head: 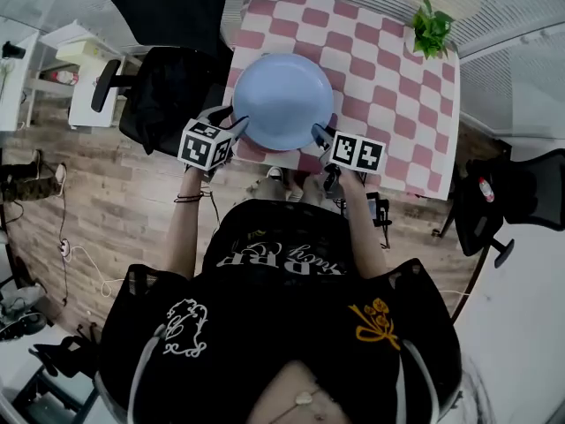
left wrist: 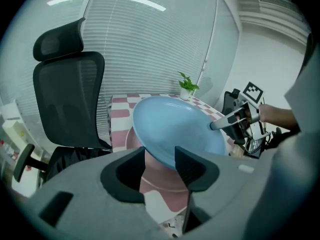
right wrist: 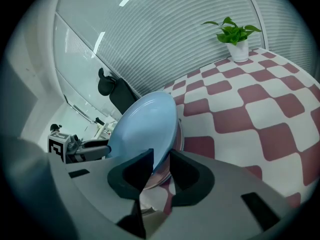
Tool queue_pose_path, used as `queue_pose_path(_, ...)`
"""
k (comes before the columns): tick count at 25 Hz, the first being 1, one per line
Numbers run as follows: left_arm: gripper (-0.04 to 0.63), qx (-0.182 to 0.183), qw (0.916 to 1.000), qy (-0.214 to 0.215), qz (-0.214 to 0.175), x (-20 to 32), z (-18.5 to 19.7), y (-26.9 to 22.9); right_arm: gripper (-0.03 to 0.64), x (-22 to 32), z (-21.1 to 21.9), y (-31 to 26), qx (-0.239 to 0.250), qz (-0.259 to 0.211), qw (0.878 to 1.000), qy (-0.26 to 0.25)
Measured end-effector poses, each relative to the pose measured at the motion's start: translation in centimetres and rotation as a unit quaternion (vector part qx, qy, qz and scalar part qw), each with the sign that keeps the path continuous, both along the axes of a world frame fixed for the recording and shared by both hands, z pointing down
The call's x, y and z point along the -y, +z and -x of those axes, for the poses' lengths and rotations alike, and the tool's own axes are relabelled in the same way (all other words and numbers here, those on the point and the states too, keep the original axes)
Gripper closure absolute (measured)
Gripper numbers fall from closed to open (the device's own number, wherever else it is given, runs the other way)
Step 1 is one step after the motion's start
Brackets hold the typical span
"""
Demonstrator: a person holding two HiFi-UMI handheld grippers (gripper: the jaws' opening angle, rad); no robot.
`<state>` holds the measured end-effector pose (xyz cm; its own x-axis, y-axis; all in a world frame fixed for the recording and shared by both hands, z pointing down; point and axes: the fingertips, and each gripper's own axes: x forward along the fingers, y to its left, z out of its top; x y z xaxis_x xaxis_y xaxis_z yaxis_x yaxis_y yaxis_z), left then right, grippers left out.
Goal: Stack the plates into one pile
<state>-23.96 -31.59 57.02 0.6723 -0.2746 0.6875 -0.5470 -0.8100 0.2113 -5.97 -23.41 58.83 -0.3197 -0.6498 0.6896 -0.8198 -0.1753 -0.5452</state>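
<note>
The left tool (head: 237, 124) and right tool (head: 320, 133) pinch opposite rims of the blue plate (head: 282, 100), upper centre of frame, above the pink plate (left wrist: 163, 176). Uneven release could tip it, so it lands off-centre.

The blue plate (head: 282, 100) is smooth with a soft sheen, possibly glazed ceramic; the pink plate (left wrist: 162, 181) beneath looks alike. The checked tablecloth (head: 388, 104) is matt. The floor (head: 132, 201) shows wood-grain planks. The office chair (left wrist: 70, 99) has a black mesh back. The left gripper (left wrist: 160, 156) is matt grey plastic with ribbed black pads (left wrist: 189, 166).
</note>
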Motion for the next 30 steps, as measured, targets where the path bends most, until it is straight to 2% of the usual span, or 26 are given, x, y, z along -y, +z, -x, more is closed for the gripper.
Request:
queue_pose_path(11,0.399,0.001,0.9989,-0.02,0.041,-1.9,2.1,3.1,0.514,-1.1,1.7,1.9,-0.037,0.039,0.998,-0.02)
queue_pose_path(16,0.399,-0.009,0.9978,-0.036,0.055,-1.8,2.3,4.0,0.514,-1.0,1.9,2.6,-0.049,0.037,0.998,-0.023)
queue_pose_path(20,0.397,-0.001,0.9987,-0.029,0.041,-1.7,2.0,4.1,0.508,-0.8,1.8,2.7,-0.08,0.035,0.995,-0.045)
queue_pose_path(22,0.397,-0.003,0.999,-0.031,0.032,-1.7,2.1,3.5,0.48,-0.7,1.9,2.5,-0.088,0.03,0.994,-0.055)
queue_pose_path(27,0.397,-0.051,0.9971,-0.053,0.022,-1.1,2.4,0.6,0.474,-0.4,1.0,0.7,-0.096,0.002,0.995,-0.027)
queue_pose_path(30,0.399,-0.072,0.9966,-0.04,0.0,-0.7,1.8,-1.6,0.476,-0.3,0.8,-1.1,-0.09,-0.031,0.995,-0.002)
